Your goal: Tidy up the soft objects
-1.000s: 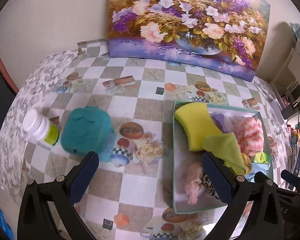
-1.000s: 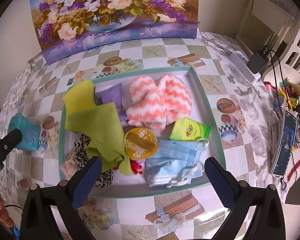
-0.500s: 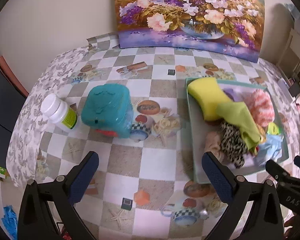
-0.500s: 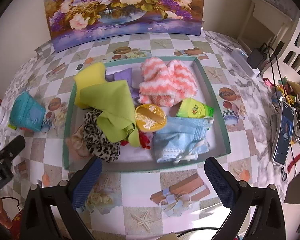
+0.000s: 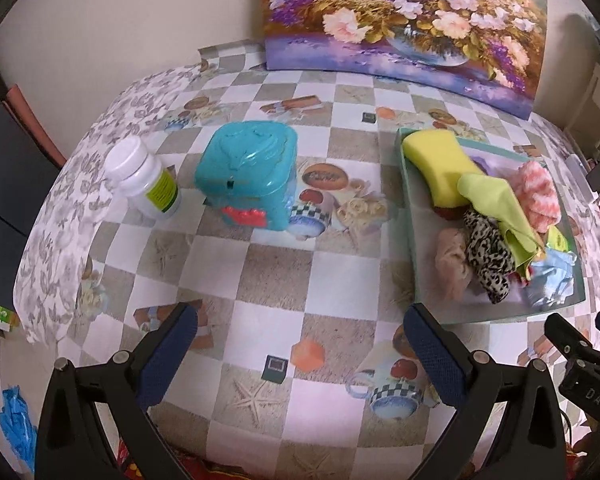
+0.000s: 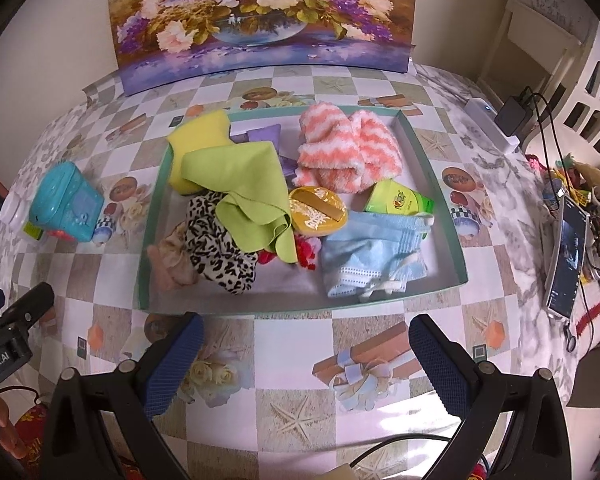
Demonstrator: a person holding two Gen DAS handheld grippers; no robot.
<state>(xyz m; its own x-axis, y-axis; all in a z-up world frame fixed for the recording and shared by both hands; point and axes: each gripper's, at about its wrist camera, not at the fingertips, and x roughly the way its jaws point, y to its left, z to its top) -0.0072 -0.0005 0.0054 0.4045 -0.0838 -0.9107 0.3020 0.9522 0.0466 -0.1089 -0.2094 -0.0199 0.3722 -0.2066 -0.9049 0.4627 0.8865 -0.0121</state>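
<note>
**A:** So where's everything sitting? Start from the front.

**B:** Nearest the cameras, the left hand-held gripper [image 5: 300,354] and the right hand-held gripper [image 6: 306,354] are both spread wide with nothing in them, hanging over the near edge of the bench [image 6: 292,344].

**A:** And the soft stuff?

**B:** All piled in the teal tray [image 6: 300,309] just past the right one. Near side has blue face masks [image 6: 374,256], a leopard-print cloth [image 6: 220,246] and a beige scrunchie-looking thing [image 6: 170,260]. Middle has a lime cloth [image 6: 244,184] draped over a yellow sponge [image 6: 198,138], plus a round orange packet [image 6: 317,211] and a green pouch [image 6: 398,200]. Pink striped fuzzy socks [image 6: 348,152] are at the far side.

**A:** Anything outside it?

**B:** Left of the tray, well apart from it: a teal plastic box [image 5: 250,172] with a white bottle [image 5: 146,178] beside it. A flower painting [image 6: 260,16] leans on the wall at the back.
</note>
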